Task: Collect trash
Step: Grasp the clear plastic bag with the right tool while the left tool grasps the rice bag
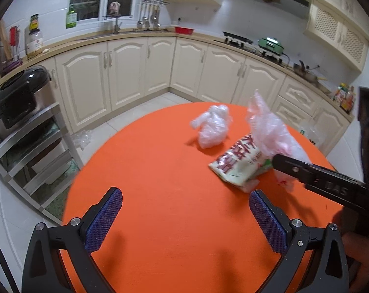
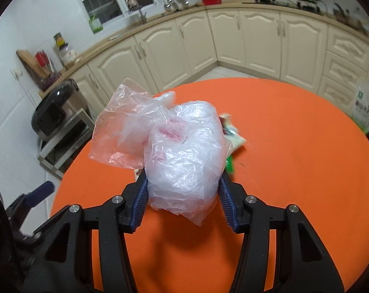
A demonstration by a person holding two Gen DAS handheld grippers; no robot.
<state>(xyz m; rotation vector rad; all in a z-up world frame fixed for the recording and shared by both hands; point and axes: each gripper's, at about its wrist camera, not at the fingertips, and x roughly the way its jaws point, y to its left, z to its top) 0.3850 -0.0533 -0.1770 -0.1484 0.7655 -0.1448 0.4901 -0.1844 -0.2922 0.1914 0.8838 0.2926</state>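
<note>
My right hand-held gripper (image 2: 183, 188) squeezes a crumpled clear plastic bag (image 2: 184, 151) | my left hand-held gripper (image 1: 185, 211) gapes empty | round orange worktop (image 1: 147, 166) | printed white wrapper (image 1: 235, 163) at 1 o'clock

The right gripper (image 1: 279, 162) bears "DAS"; red characters on the snack packet (image 1: 238, 162) are too warped to read

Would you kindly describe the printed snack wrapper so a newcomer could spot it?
Find the round orange table. On its far right side lies the flat printed wrapper, between two crumpled clear plastic bags. Only it is white with bold red lettering and green edges.
</note>
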